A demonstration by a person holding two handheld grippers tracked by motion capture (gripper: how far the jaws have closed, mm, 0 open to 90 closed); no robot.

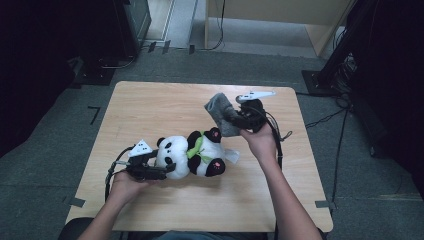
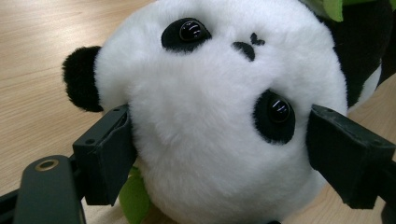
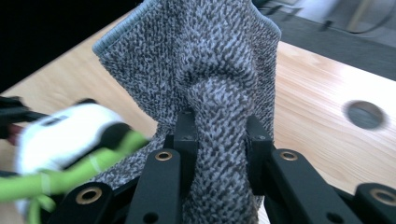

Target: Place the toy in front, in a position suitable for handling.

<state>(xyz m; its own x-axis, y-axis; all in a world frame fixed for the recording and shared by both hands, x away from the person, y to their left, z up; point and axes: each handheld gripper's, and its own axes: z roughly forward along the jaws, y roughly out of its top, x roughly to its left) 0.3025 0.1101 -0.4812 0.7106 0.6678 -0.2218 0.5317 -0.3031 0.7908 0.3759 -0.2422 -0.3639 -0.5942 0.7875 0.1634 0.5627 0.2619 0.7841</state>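
while no lettering reads: panda toy [image 2: 219,140], grey cloth [image 3: 205,70]

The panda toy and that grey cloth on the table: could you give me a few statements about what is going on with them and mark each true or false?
1. The left tongs clamp the panda toy by its head. True.
2. The panda wears a red scarf. False: the scarf is green.
3. The right tongs pinch a fold of the grey cloth. True.
4. The cloth lies spread flat on the wooden table. False: it is bunched and held up in the tongs.
5. The panda stands upright. False: it lies on the table.
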